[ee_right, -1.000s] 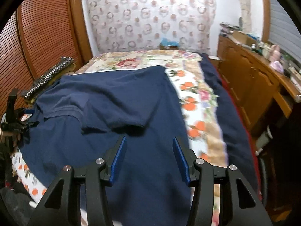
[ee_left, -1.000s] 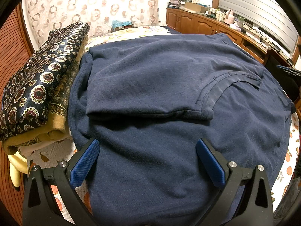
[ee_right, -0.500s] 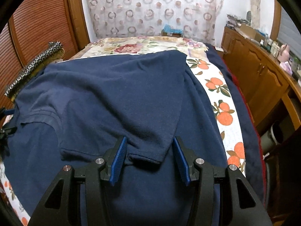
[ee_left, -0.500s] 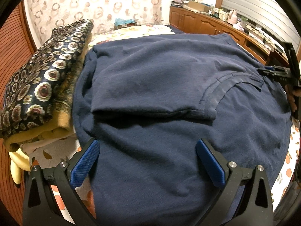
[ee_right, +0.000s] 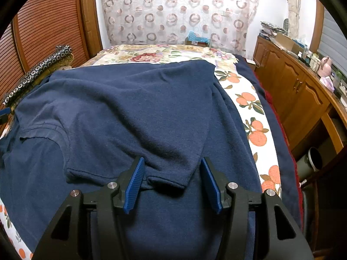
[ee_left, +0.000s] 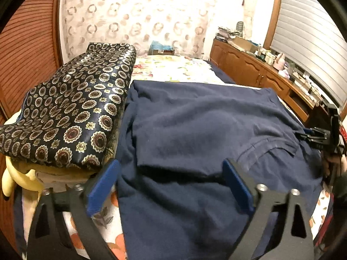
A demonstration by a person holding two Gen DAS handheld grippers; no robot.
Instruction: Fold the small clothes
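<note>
I have the navy shirt (ee_right: 134, 112) spread across the bed (ee_right: 253, 117), one part already doubled over so a folded edge runs across its middle. My right gripper (ee_right: 173, 184) is spread, its blue pads either side of the folded corner (ee_right: 171, 179) but not yet closed on it; the cloth sits between the jaws, and I cannot tell whether the pads touch it. My left gripper (ee_left: 171, 186) is also spread wide and holds nothing, hanging just above the near part of the shirt, close to the folded edge on that side. In the left view the other gripper shows at the far right, near the collar (ee_left: 271, 147).

My worry is the right-hand pinch. The corner is a thick bunch with a hem curling under, so if I close too shallow I will likely catch only the top layer and drag the fold open. If I go too deep I may grab the floral bedsheet (ee_right: 245, 99) beneath and lift it as well.

On the left, the patterned folded quilt (ee_left: 71, 117) lies against the shirt's edge, and cloth seems tucked beside it; pulling there could snag and skew the fold. With two grippers unevenly timed, the knit will probably stretch and wrinkle.
</note>
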